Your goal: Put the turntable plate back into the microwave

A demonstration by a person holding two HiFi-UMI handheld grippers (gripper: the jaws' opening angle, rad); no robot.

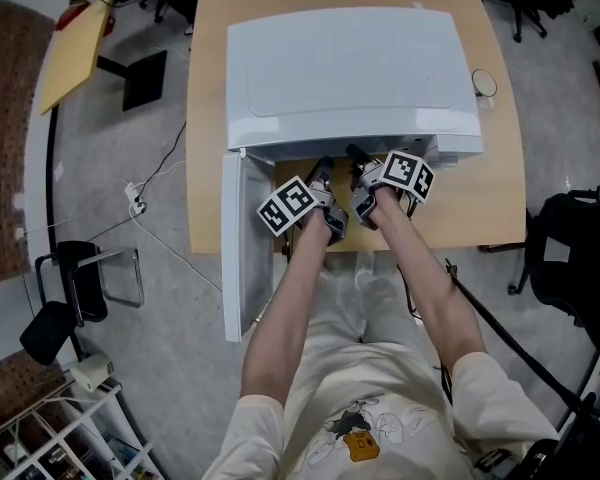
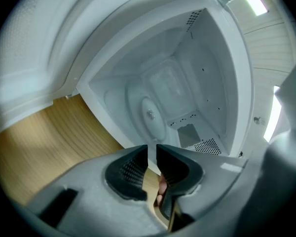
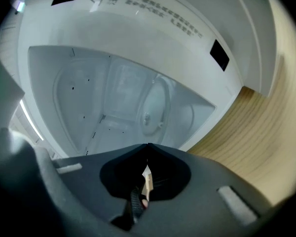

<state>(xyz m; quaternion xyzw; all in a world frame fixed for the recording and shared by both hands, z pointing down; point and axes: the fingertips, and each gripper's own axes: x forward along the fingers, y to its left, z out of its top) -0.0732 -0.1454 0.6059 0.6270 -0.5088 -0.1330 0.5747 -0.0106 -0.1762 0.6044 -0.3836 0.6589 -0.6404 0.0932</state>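
A white microwave stands on a wooden table, its door swung open to the left. The clear glass turntable plate lies inside the cavity over its hub; it also shows in the right gripper view, as the plate. Both grippers are side by side at the mouth of the cavity, outside it and apart from the plate. My left gripper is open by a narrow gap, with nothing between its jaws. My right gripper is shut and empty.
A small round object sits on the table at the microwave's right. The open door hangs past the table's front edge on the left. On the floor are a cable, black chairs, and a wire shelf.
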